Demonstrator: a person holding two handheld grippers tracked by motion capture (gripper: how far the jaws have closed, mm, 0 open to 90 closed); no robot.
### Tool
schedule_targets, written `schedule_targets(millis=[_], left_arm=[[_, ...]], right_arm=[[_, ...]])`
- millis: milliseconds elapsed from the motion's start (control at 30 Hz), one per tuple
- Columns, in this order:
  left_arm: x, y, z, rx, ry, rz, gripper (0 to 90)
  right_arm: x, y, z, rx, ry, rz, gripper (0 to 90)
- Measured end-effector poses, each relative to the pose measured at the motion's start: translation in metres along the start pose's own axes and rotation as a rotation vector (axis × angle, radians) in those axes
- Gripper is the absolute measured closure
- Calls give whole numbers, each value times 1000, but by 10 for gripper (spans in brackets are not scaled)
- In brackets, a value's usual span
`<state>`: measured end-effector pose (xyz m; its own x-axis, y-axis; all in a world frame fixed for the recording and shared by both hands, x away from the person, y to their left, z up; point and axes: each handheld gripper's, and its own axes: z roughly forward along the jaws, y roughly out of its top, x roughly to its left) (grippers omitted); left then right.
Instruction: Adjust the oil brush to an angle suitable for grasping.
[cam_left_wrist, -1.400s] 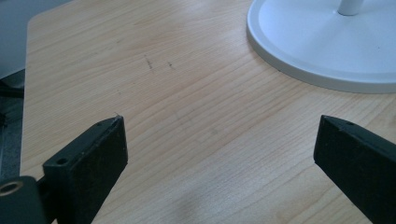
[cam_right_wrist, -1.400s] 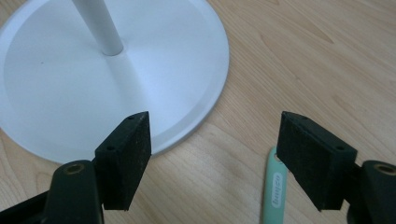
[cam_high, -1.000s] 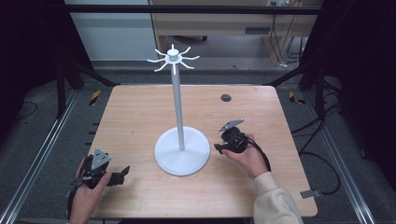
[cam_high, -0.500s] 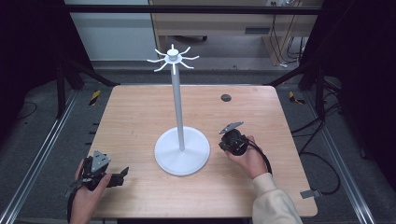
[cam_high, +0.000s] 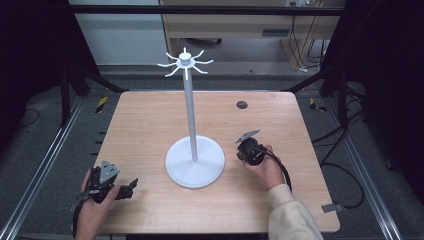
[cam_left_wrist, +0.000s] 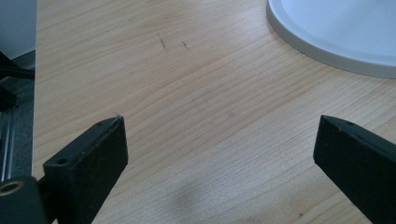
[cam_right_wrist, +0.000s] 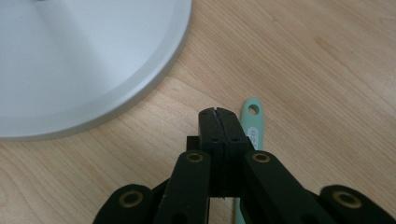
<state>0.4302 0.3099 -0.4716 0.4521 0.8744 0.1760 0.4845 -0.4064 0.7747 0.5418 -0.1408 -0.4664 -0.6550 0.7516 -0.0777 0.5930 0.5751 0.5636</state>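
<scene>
Closure of the right claw is complete: its jaws are pressed together, and a flat mint-green strip with a hole near its rounded tip projects just beside them on the table. Whether the jaws pinch the strip or merely lie over it cannot be told. Judged step: lifting the strip toward the white stand with its hooked crown. Confirm the grip before raising; keep the holed end free and level so that a hook can pass through it. The left claw is spread wide over bare wood near the stand's round base, holding nothing. The strip is thin, smooth and pale, with small print on it.
</scene>
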Motion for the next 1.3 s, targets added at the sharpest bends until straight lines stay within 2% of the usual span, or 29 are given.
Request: schedule_targets(millis=[333, 700, 933, 1067, 1300], left_arm=[[-1, 0, 2, 12, 0, 10, 28], [-2, 0, 2, 15, -1, 14, 29], [-2, 0, 2, 18, -1, 23, 29], [-2, 0, 2, 14, 7, 21, 28], [-2, 0, 2, 18, 9, 22, 28]], right_arm=[[-2, -3, 8, 61, -28, -5, 900], [-6, -6, 11, 81, -50, 19, 900], [-14, -8, 9, 91, -97, 62, 900], [-19, -10, 7, 104, -139, 52, 900], [-27, -13, 6, 106, -159, 90, 900]])
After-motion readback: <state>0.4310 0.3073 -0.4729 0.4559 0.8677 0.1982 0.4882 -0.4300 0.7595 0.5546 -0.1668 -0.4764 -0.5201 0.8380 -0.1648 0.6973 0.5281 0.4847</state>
